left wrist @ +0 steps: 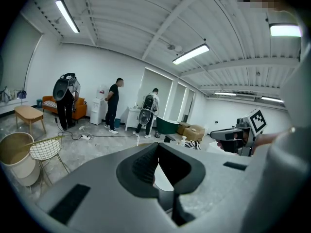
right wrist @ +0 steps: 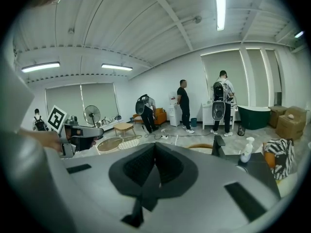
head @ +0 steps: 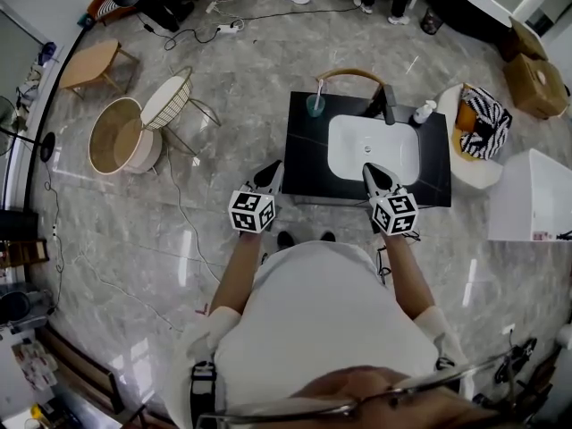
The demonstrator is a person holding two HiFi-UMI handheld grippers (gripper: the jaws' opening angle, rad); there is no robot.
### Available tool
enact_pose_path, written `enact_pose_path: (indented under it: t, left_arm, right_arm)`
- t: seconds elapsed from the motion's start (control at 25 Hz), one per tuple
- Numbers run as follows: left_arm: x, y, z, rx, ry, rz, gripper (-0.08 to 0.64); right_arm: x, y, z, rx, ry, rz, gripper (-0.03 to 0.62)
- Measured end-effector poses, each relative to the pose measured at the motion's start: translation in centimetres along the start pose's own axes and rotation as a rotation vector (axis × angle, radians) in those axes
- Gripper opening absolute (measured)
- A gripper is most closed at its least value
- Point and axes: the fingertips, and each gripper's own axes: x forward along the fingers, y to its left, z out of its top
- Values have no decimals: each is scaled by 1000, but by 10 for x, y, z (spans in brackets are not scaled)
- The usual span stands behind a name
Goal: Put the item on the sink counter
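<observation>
- Sink counter (head: pixel 304 155) just beside left gripper (head: pixel 273 170), near its front left corner; jaws closed tip to tip, gripping nothing.
- Right gripper (head: pixel 371 170) pinched shut, also empty, at front rim of white basin (head: pixel 375 146).
- Counter black, long axis left to right.
- Further back: upright cup (head: pixel 315 105), faucet (head: pixel 388 105), soap bottle (head: pixel 424 112).

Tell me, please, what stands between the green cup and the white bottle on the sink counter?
In the head view, a black faucet stands between the green cup and the white bottle, just behind the white basin.
</observation>
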Motion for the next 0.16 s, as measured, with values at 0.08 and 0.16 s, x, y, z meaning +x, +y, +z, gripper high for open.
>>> enact_pose_path:
  t: [0.08,0.16]
  left_arm:
    - [1,-1,0,-1,1,3,5]
    - [1,-1,0,-2,1,5,5]
  right_arm:
    - [0,0,0,-3,1,6,6]
    - [1,0,0,-6,3,13,6]
